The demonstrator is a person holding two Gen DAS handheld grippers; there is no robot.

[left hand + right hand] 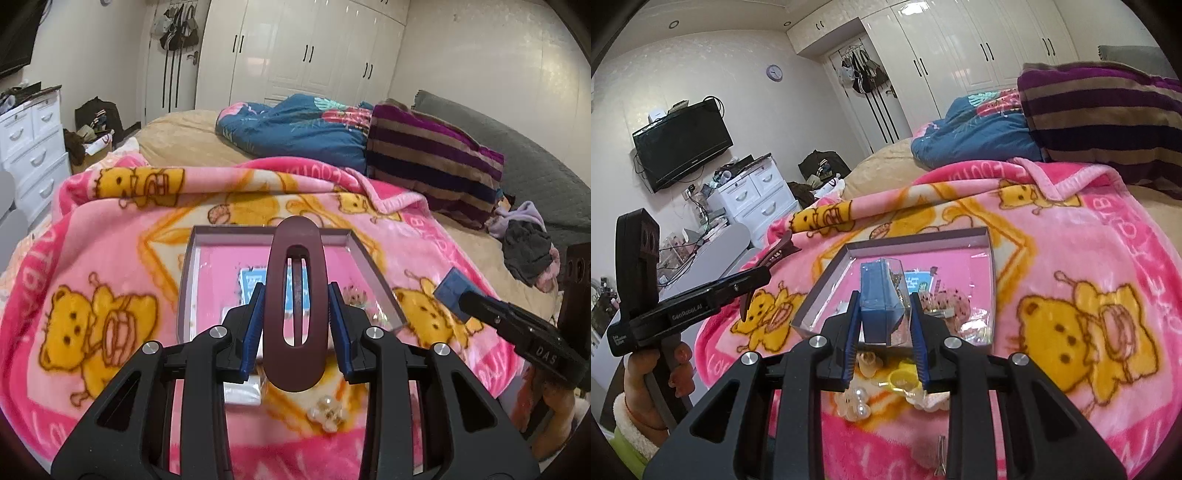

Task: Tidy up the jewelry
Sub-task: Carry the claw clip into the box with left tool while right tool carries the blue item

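Your left gripper is clamped on a maroon hair clip. Your right gripper grips a clear box above the tray.

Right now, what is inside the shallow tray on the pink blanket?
Inside the tray a blue-printed card and small brown jewelry pieces show. The held clear box covers the rest.

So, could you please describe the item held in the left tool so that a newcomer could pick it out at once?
Start at the pink teddy-bear blanket on the bed, then find the shallow open box lying on it. Above the box's near edge, the left tool is shut on a long oval hair clip. Unlike the pale pearl pieces below it, it is dark maroon with a slot down its middle.
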